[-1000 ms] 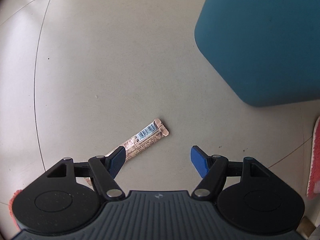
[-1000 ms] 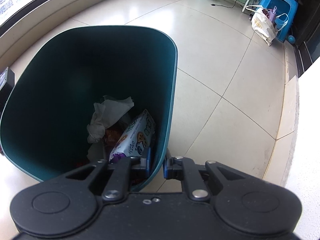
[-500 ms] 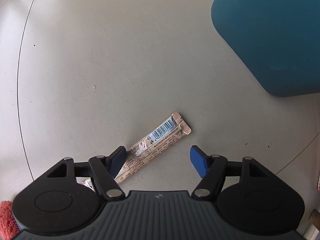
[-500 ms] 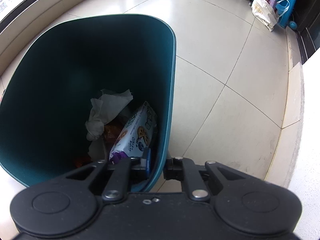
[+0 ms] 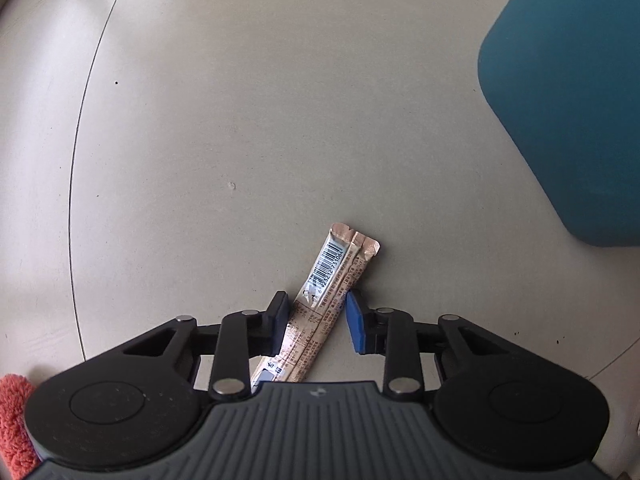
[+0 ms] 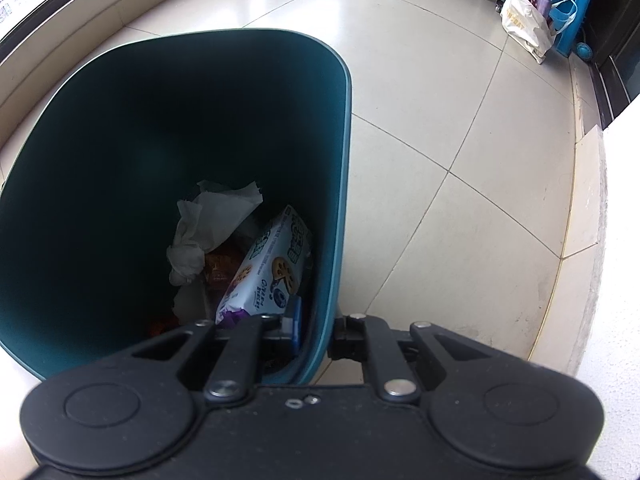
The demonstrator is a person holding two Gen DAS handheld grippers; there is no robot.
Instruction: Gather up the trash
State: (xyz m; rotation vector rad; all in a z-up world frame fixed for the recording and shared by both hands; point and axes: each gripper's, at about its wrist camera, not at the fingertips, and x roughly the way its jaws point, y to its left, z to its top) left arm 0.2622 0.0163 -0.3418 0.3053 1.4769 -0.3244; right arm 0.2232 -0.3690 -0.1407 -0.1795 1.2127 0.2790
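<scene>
The left claw (image 5: 318, 320) straddles the wrapper (image 5: 326, 300), its 2 fingers apart, ready to pinch. The right claw (image 6: 318, 330) is clamped on the bin (image 6: 340, 184) rim, steadying it.

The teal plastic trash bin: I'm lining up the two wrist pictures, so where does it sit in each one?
Left wrist view: the teal plastic trash bin fills the upper right corner, seen from outside, standing on the floor beyond the beige stick-shaped snack wrapper.
Right wrist view: the same bin fills the left and centre, seen from above, its near rim clamped in the right tongs.
Shared landmark: the pale glossy tiled floor.
</scene>
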